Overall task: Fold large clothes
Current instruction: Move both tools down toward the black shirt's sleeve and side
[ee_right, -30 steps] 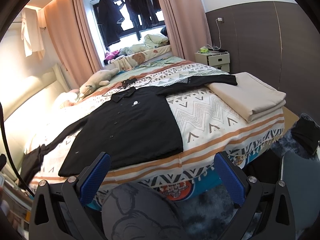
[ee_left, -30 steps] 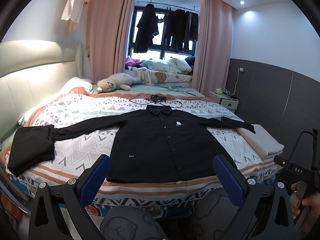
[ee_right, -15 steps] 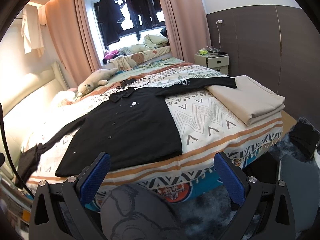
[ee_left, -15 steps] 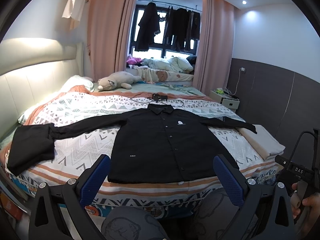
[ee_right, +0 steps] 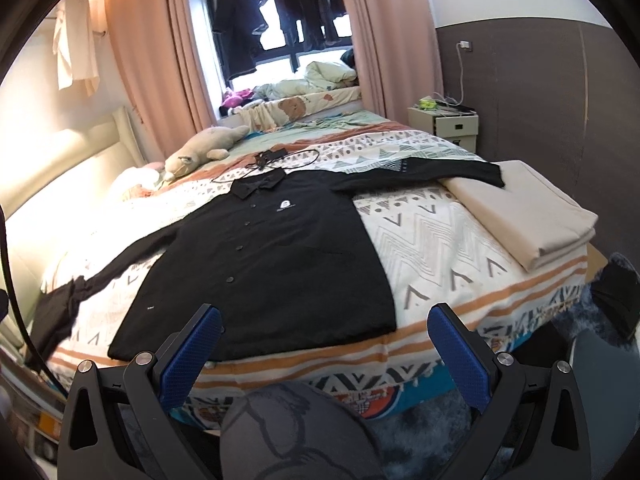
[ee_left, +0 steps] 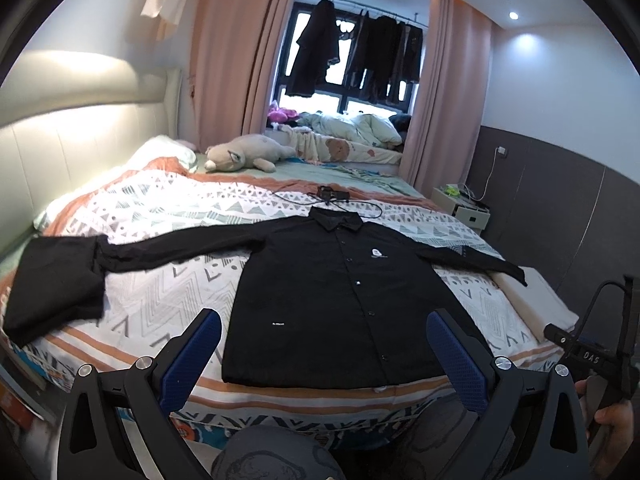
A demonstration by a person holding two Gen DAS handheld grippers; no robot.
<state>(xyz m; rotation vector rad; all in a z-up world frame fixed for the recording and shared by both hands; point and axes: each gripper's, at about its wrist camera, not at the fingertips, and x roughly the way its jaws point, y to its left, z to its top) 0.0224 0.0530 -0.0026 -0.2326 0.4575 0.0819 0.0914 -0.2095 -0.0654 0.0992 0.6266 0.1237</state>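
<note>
A large black button-up shirt (ee_left: 328, 304) (ee_right: 272, 264) lies face up and spread flat on the patterned bed (ee_left: 160, 216), collar toward the window, both sleeves stretched out sideways. Its right sleeve cuff rests on a folded beige sheet (ee_right: 528, 216). My left gripper (ee_left: 324, 352) is open and hovers off the bed's near edge, just before the shirt's hem, holding nothing. My right gripper (ee_right: 324, 344) is open too, in front of the hem's right half, also empty. The right gripper's body (ee_left: 592, 356) shows at the left wrist view's far right edge, with a hand (ee_left: 612, 420) on it.
A folded black garment (ee_left: 52, 280) lies at the bed's left edge under the left sleeve end. A black device with a cable (ee_left: 332, 194) sits behind the collar. A plush toy (ee_left: 244, 156), a nightstand (ee_right: 448, 124) and hanging clothes (ee_left: 360, 60) are further back.
Both grippers have drifted slightly closer to the bed and a bit higher, so the shirt looks a little larger. Nothing on the bed has moved.
</note>
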